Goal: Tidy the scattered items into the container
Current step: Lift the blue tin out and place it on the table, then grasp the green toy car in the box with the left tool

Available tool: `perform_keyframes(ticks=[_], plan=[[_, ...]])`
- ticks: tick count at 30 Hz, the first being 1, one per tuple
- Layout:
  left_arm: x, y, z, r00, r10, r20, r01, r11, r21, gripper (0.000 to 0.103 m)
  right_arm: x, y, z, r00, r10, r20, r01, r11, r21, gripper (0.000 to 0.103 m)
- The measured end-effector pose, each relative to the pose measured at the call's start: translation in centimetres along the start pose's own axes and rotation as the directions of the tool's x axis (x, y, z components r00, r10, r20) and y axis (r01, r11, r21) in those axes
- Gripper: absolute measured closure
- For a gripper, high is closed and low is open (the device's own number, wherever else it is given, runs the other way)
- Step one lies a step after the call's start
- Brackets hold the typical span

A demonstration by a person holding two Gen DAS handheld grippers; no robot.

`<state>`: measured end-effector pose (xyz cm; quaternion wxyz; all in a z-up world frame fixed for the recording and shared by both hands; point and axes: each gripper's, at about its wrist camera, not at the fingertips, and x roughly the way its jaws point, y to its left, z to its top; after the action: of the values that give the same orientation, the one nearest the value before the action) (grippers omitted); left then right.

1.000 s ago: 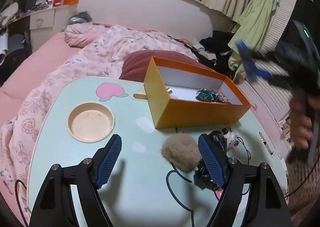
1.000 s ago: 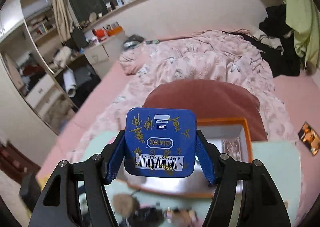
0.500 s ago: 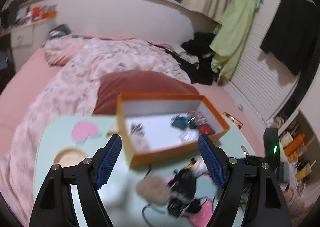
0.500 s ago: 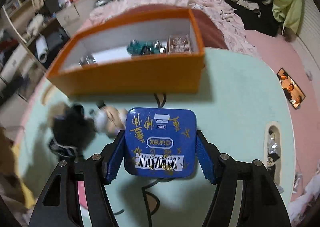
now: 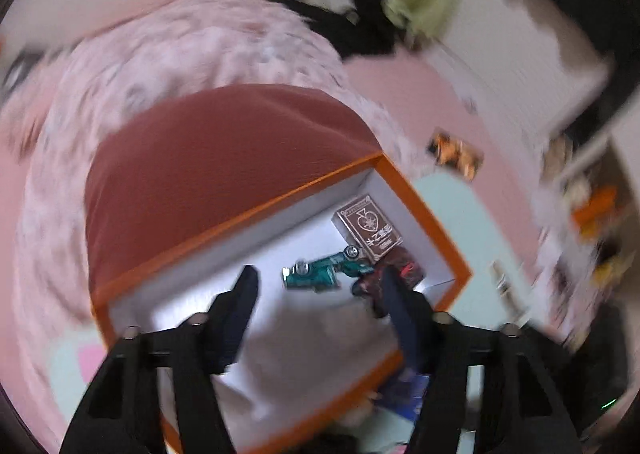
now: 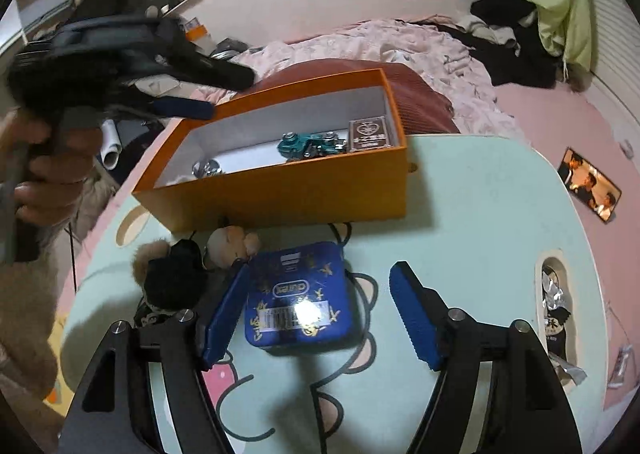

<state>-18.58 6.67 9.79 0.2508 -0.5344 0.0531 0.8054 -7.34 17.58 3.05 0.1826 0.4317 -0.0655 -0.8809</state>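
Observation:
The orange box stands on the pale green table. It holds a teal toy car, a brown card box and small metal bits. My right gripper is open around a blue tin that lies flat on the table. My left gripper is open and empty, hovering over the box, with the teal car and card box below it. It shows in the right wrist view above the box's left end.
A black furry clump, a small plush toy and a cable lie left of the tin. A slot with wrappers is at the table's right edge. A dark red cushion and pink bedding lie behind the box.
My right gripper lowered the blue tin to the table and opened, letting it go. My left gripper swung up from the table to a spot over the orange box.

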Motion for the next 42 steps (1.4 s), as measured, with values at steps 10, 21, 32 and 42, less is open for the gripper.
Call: perform_keyframes(ticks=[10,21,32,42], plan=[[4.2,-1.7,1.0,0.989,0.018,-0.148,0.025,0.958,0.286,0.062,-0.6,-1.0,-0.2,1.000,0.026,0.002,-0.026,0.999,0.043,0.031],[8.0,-1.4,0.9,0.979,0.119,-0.164,-0.066,0.953,0.296,0.076,-0.3,-2.2,-0.4,0.998,0.059,-0.013,-0.057,0.994,0.095,0.031],[3.1,-0.3,0.5,1.000,0.027,0.005,-0.027,0.979,0.201,0.076,-0.4,-1.8,-0.7,0.998,0.063,-0.021,-0.061,0.993,0.097,0.031],[-6.7,-0.1,-7.2,0.977,-0.073,0.198,0.060,0.996,0.070,0.076,-0.5,-1.8,-0.9,0.997,0.071,-0.027,-0.068,0.991,0.116,0.031]])
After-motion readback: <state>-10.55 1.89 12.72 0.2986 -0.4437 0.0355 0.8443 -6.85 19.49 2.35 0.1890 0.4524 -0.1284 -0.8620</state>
